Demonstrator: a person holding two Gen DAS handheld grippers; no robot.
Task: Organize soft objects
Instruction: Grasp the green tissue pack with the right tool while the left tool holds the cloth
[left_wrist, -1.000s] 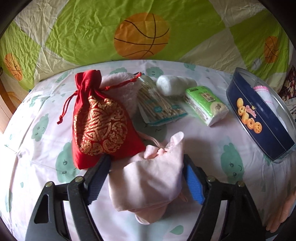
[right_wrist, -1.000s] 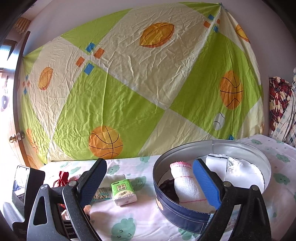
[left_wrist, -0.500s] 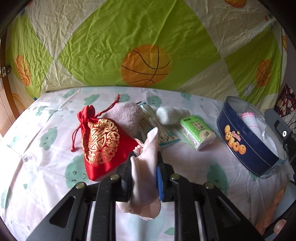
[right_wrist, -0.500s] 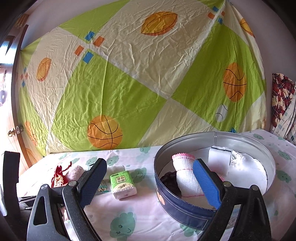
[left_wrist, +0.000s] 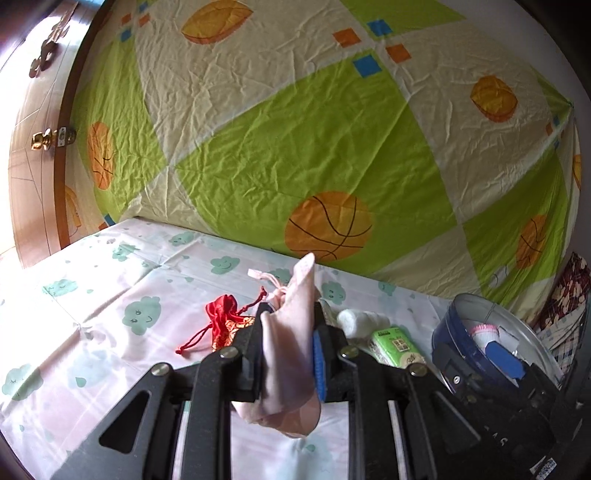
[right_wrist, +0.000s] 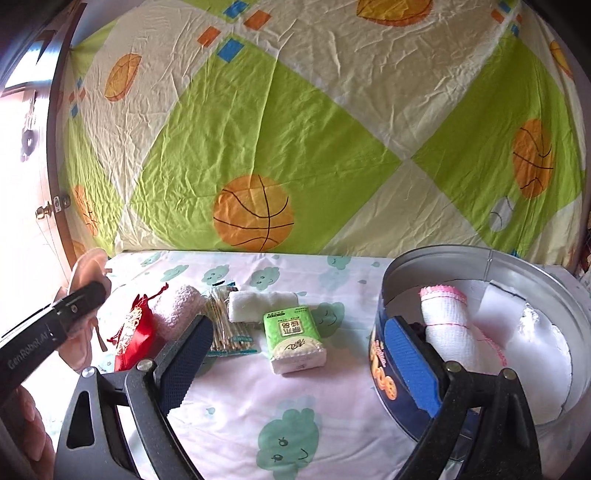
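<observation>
Pink pouch (left_wrist: 291, 343) hangs clamped in the left gripper (left_wrist: 288, 350) above the surface (right_wrist: 332, 413); right gripper (right_wrist: 295, 362) fingers gape empty beside the tin (right_wrist: 495, 269), one towel inside, five items outstanding.

Bare sheet (right_wrist: 332, 398) between tissue pack (right_wrist: 295, 341) and tin (right_wrist: 384, 354).
</observation>
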